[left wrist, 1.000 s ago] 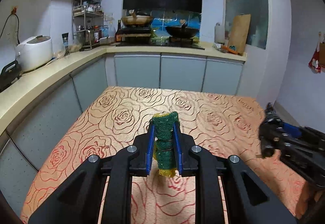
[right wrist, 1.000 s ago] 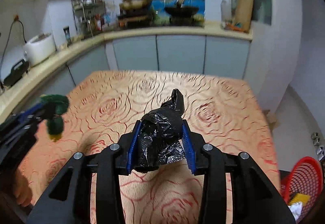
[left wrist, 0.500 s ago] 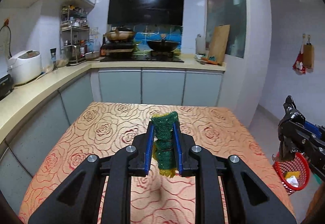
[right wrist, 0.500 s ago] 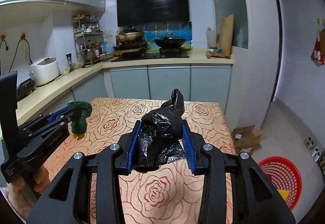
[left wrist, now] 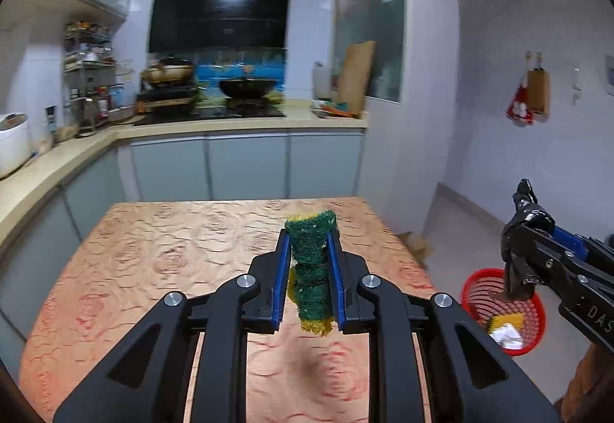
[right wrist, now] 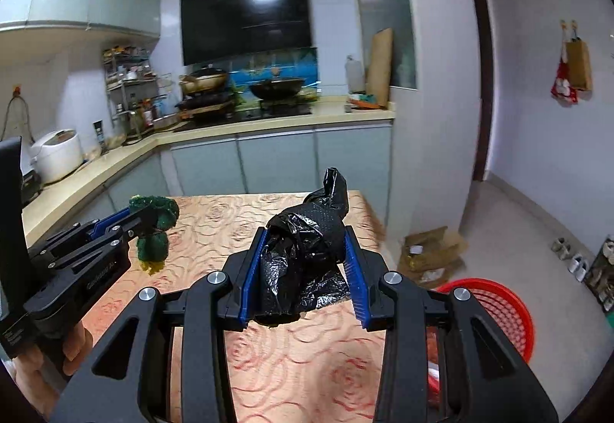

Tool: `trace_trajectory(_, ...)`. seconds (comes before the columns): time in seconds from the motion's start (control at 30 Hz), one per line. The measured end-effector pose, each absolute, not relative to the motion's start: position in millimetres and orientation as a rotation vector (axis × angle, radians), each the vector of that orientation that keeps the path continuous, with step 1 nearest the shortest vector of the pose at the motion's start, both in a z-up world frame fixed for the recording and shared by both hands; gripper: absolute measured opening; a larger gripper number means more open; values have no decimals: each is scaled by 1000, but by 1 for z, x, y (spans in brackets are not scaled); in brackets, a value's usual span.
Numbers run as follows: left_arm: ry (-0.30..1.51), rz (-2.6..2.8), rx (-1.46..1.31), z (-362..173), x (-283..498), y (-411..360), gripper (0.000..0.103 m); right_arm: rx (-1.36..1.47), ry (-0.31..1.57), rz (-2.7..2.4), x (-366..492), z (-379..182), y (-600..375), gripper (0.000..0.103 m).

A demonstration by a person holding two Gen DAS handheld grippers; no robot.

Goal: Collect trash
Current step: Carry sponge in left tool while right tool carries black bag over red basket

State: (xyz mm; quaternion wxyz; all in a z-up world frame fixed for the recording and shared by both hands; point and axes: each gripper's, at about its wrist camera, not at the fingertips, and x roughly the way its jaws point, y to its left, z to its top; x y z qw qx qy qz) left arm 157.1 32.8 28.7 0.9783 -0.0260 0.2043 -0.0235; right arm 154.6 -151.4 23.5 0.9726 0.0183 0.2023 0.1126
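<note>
Left tongs (left wrist: 309, 279) clamped on a green-and-yellow scouring sponge (left wrist: 311, 269), held upright above the rose-patterned tabletop (left wrist: 153, 262). Right tongs (right wrist: 303, 269) clamped on a crumpled black plastic bag (right wrist: 303, 250), also raised over the tabletop near its right edge. Red mesh basket (right wrist: 495, 304) on the floor just right of the tabletop, with yellow and white scraps inside.

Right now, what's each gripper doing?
Left gripper: shut on the green scouring sponge.
Right gripper: shut on the crumpled black plastic bag.
</note>
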Motion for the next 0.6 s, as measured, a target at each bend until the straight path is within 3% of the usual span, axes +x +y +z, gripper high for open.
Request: trace_trajectory(0.6,602,-450,49,-31,230,-146,17,118,593,-85,177,-39,-304,38)
